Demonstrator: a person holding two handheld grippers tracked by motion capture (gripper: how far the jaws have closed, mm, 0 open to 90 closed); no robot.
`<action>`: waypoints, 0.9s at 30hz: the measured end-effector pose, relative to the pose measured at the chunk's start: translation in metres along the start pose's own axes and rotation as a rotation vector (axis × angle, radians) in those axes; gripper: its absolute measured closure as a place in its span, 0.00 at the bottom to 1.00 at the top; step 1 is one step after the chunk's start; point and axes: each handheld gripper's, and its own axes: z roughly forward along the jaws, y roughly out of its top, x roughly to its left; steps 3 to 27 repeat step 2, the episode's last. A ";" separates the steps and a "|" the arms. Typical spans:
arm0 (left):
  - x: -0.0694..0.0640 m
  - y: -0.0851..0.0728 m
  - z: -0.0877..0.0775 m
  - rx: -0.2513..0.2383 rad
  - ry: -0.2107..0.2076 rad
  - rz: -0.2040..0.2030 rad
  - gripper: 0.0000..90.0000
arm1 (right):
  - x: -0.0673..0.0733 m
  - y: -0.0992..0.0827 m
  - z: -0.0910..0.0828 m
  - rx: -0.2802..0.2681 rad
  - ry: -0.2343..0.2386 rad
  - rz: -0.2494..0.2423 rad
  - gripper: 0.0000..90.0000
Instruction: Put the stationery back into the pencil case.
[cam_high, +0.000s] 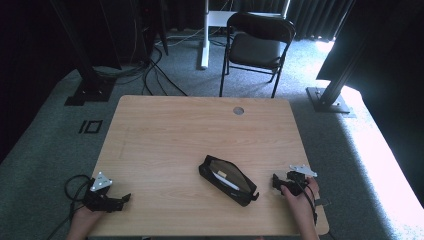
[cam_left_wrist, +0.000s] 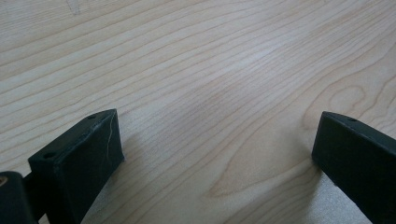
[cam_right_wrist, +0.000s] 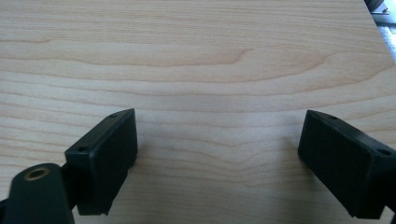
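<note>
Both the left gripper (cam_high: 126, 198) and right gripper (cam_high: 274, 181) stand released, empty. The pencil case (cam_high: 228, 180) appears soft and light; grasp its stiffer zipper rim.

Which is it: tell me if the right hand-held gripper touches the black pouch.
Apart. The high view shows bare table between the right hand-held gripper and the black pouch.

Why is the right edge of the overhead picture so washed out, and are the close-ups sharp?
High view: daylight glares off the carpet, while the room behind is dark. Left gripper view: the wooden table has crisp grain nearby, softer farther off. Right gripper view: even light, faint shadows beside the right claw.
</note>
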 end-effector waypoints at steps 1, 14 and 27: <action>0.000 0.000 0.000 0.000 0.000 0.001 0.02 | 0.000 0.000 0.000 0.000 0.000 0.000 0.13; 0.000 0.000 0.000 0.000 0.000 0.000 0.02 | 0.000 0.000 0.000 0.000 0.000 0.001 0.13; 0.000 0.000 0.000 0.000 0.000 0.000 0.02 | 0.000 0.000 0.000 0.000 0.000 0.001 0.13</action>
